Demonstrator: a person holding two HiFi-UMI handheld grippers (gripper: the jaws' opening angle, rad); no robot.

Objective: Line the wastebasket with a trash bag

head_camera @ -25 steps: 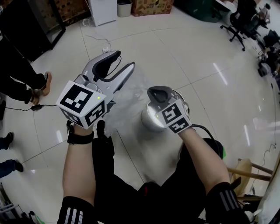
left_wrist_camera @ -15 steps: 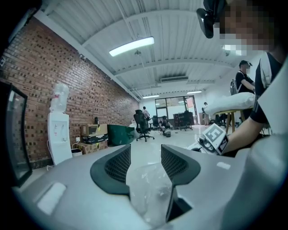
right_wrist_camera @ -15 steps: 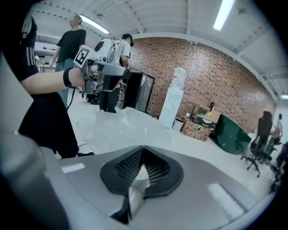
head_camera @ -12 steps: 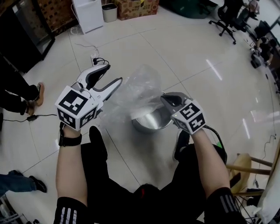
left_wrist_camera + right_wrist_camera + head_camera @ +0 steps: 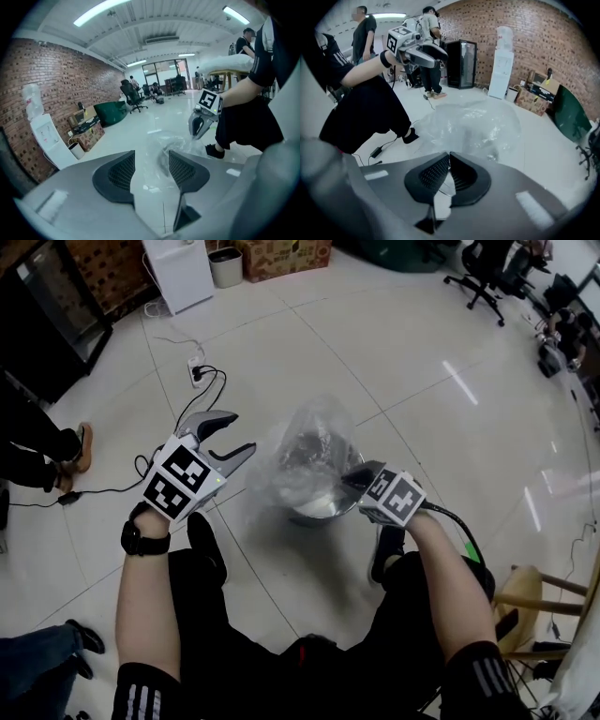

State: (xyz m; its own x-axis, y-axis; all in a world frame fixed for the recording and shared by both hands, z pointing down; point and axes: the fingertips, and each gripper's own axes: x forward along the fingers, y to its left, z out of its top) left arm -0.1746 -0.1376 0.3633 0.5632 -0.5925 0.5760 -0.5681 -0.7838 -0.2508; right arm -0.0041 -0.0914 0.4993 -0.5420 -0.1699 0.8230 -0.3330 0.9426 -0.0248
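Down on the floor, bin (image 5: pixel 323 511) sits mostly veiled by clear bag (image 5: pixel 302 457) draped over it. Right gripper (image 5: pixel 353 480) pinches bag's edge; left gripper (image 5: pixel 243 433) jaws just been opening, nothing btwn.

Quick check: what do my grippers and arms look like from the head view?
The left gripper and right gripper: grey-white shells, dark-padded fingers, black-and-white marker cubes. Black cable off the right. Black watch on left wrist; black sleeves, white stripes.
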